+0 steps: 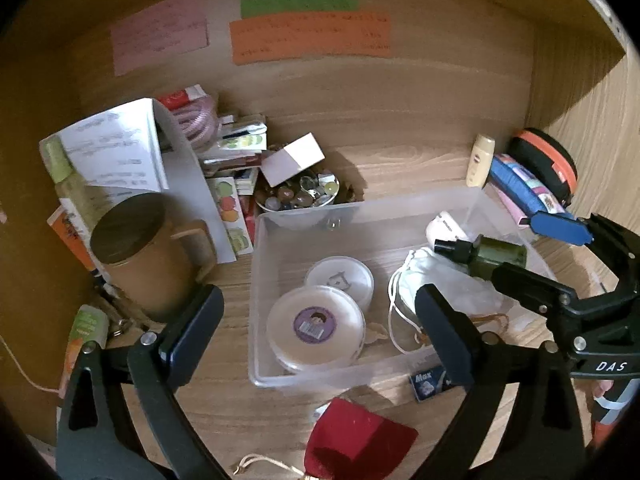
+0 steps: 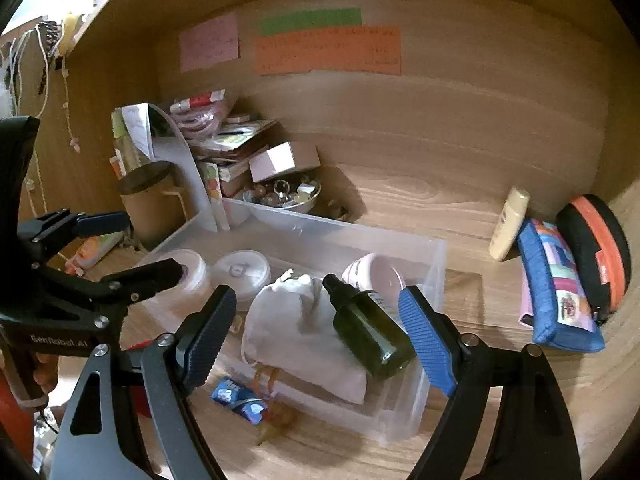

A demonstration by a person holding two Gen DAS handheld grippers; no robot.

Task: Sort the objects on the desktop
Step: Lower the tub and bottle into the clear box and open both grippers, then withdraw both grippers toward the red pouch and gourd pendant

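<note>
Both grippers, left (image 1: 320,320) and right (image 2: 320,336), wide, empty. Bottle (image 2: 370,328) in bin (image 2: 434,280), at 12 o'clock, on soft pouch (image 2: 304,332). Likely glass, slick, light; best gripped across the body.

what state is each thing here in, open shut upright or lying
bin: open, no lid on
green bottle: capped, lying on the white pouch
round tub: lid on, flat in bin
mug: upright, lid on
cream tube: leaning on the blue case
left gripper: open, empty
right gripper: open, empty
</note>
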